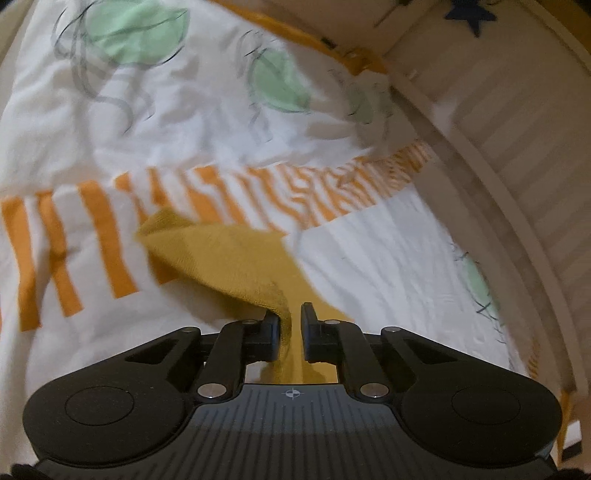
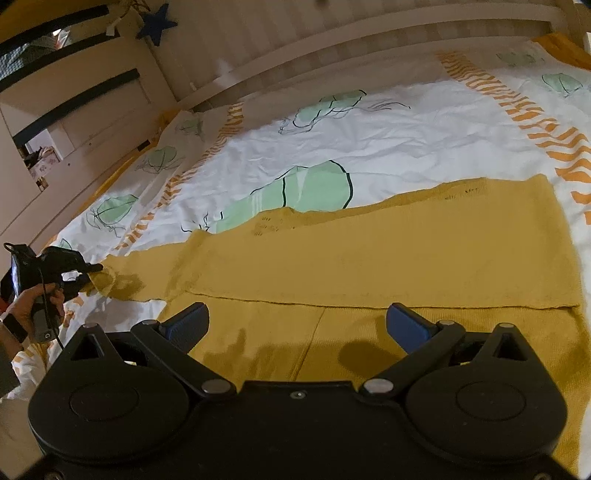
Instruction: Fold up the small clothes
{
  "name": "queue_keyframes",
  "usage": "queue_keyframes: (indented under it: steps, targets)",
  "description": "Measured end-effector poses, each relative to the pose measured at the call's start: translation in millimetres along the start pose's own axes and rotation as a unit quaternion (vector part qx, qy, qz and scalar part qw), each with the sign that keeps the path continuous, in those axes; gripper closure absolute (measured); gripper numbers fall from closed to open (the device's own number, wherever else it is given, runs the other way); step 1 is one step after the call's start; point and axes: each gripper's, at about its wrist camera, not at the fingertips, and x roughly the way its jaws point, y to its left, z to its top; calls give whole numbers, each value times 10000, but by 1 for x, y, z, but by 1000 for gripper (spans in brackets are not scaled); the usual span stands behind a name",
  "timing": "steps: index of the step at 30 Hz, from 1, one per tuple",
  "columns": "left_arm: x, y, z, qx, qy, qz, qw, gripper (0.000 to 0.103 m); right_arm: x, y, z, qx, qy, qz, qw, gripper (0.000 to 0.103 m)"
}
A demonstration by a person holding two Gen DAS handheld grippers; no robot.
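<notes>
A mustard-yellow knit garment (image 2: pixel 369 258) lies spread on the bed, its lower part folded up over the body along a straight edge. One sleeve stretches out to the left. There my left gripper (image 2: pixel 92 267), held in a person's hand (image 2: pixel 33 306), pinches the sleeve end. In the left wrist view the yellow cloth (image 1: pixel 221 254) rises off the cover and runs in between the nearly closed jaws of my left gripper (image 1: pixel 290 312). My right gripper (image 2: pixel 297 314) hovers open over the garment's near part, with nothing pinched.
The bed is covered by a white duvet (image 2: pixel 388 133) printed with green shapes and orange stripes. A pale slatted bed rail (image 1: pixel 480 140) runs along the far side. A dark blue star (image 2: pixel 157 24) hangs on the pale furniture beyond the bed.
</notes>
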Motion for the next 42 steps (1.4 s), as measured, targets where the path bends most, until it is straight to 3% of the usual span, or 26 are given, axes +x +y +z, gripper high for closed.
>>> queue_keyframes:
  steps: [5,8,13,17,23,26,28,31,36,39,42]
  targets:
    - [-22,-56,-4,636,-211,-479,9966,93,-1,-5,6,211,28,-29,9998,0]
    - [-34,-102,-21,1277,-203,-890,9876,93,-3,-8,10,330,23,-40,9994,0]
    - [-52,-162,-65,2159,32,-1520,9645,93,-8,-14,16,495,-31,-95,9987,0]
    - [-50,-194,-108,2629,450,-1933,9442,93,-10,-21,20,676,-70,-144,9976,0]
    - [-38,-213,-161,3198,1022,-2306,9133,93,-11,-28,22,794,-81,-247,9965,0]
    - [-33,-214,-178,3343,1355,-2489,8989,87,-11,-31,22,810,-67,-287,9963,1]
    - [-36,-213,-182,3335,1552,-2576,8935,83,-10,-33,23,812,-59,-321,9962,0]
    - [-38,-208,-174,3215,1567,-2446,9013,82,-11,-34,24,747,-84,-407,9963,0]
    - [-40,-189,-136,2956,1373,-1550,9326,73,-7,-24,21,216,-63,-588,9980,0]
    - [-33,-179,-114,3160,1310,-735,9368,73,0,-8,17,-353,55,-776,9963,1]
    - [-32,-174,-97,3213,1209,-437,9382,73,5,9,15,-748,96,-796,9940,1]
